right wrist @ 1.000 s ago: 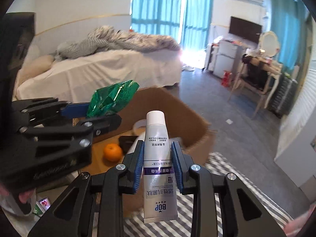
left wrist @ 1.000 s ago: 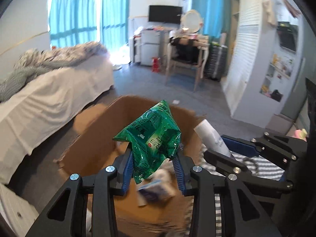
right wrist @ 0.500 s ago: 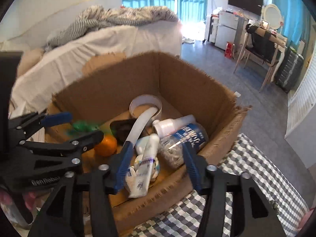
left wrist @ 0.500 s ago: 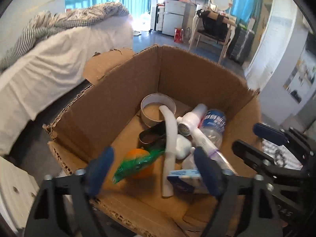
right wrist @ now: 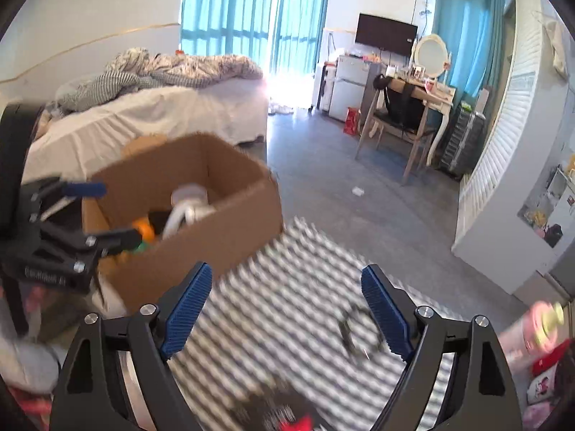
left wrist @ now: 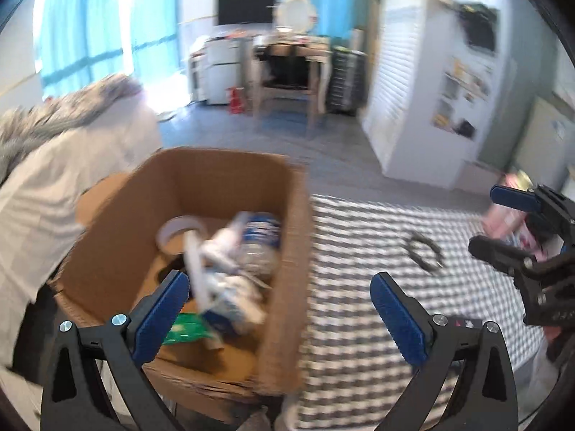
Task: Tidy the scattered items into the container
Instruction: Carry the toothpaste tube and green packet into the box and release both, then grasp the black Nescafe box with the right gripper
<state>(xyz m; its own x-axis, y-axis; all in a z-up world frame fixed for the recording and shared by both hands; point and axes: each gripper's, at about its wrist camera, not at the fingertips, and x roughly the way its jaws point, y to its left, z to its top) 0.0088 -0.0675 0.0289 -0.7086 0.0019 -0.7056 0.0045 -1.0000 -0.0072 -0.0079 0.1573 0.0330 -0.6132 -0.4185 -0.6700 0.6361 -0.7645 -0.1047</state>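
Far left: open brown cardboard box (left wrist: 201, 215), near wall ragged, already crowded with a white tape roll (left wrist: 181, 231), a clear plastic bottle with blue label (left wrist: 260, 240), a long white tube (left wrist: 196, 269) leaning upright, long axis running from near floor up toward the far rim, and a green foil packet (left wrist: 183, 328) lying flat against the near wall. An orange fruit (right wrist: 145, 228) visible from the right wrist view only.

Just in front: left gripper (left wrist: 280, 314), jaws opening, at their widest, nothing between the blue pads, straddling the box's right wall. Risk here, as a judgement: a careless swing could catch that wall and shove or tip the box.

Right of the box: grey-and-white checked cloth (left wrist: 377, 237), blurred. On it a small dark ring-shaped item (left wrist: 424, 249), lying flat, no clear long axis; too blurred to identify. Likely next target; thin and flat, so pads may slide over it or pinch cloth instead.

Farther right: right gripper (right wrist: 287, 310), jaws opening, empty, the ring just inside its right pad. Far right: pink cylindrical item (right wrist: 539, 323), long axis slanting up to the right, near the cloth's edge; a nudge could roll it off.
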